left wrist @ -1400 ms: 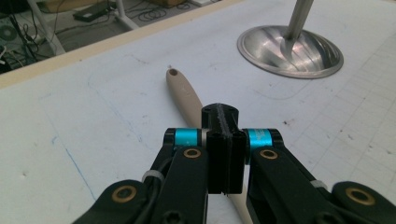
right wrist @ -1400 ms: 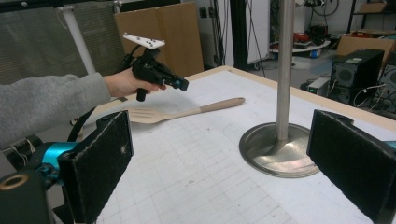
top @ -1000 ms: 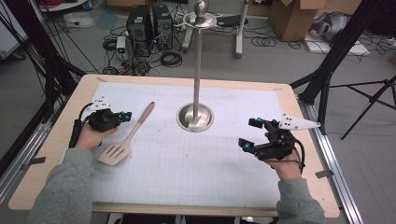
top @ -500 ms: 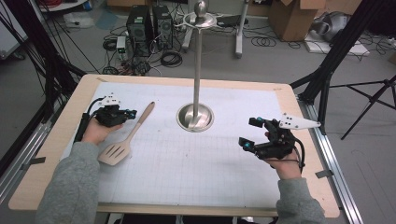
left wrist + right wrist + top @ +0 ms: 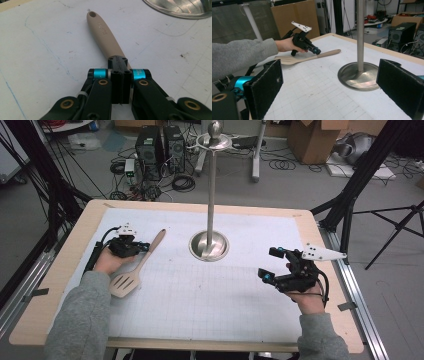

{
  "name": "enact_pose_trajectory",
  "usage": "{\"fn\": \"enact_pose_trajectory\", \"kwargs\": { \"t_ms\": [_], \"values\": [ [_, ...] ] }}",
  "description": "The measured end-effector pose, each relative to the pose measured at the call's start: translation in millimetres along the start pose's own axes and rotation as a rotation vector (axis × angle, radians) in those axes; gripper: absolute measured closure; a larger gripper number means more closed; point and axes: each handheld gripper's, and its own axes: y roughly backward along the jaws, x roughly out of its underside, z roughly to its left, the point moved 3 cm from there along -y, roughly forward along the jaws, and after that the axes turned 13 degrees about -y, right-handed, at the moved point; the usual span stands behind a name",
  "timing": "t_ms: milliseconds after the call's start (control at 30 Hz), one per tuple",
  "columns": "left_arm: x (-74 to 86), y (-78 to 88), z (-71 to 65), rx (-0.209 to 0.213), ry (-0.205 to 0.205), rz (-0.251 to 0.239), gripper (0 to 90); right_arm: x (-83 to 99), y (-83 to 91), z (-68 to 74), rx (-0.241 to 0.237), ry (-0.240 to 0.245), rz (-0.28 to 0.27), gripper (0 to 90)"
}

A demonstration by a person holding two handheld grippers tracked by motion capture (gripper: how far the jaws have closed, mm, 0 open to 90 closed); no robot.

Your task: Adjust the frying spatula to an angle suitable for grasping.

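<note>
1. Lying flat on the white gridded mat point(image 5: 200, 295), the beige wooden slotted spatula point(image 5: 134, 270) sits left of the steel stand's round base point(image 5: 209, 245).
2. The left gripper point(image 5: 142, 247) hovers at the spatula's handle, jaws pressed together, empty.
3. The right gripper point(image 5: 267, 265) rests well apart, jaws spread wide.
</note>
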Motion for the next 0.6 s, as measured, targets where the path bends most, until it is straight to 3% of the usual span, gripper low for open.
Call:
{"fn": "enact_pose_trajectory", "kwargs": {
  "t_ms": [233,600],
  "values": [
    [-3.3,0.1,-2.3,0.022,-0.006,-0.023,90.0,0.8,-1.3,0.1,0.003,-0.001,0.006,6.0],
    [-7.0,-2.8,-7.3,0.030,-0.025,-0.016,90.0,0.9,-0.8,-0.1,0.002,-0.001,0.005,5.9]
  ]
}}
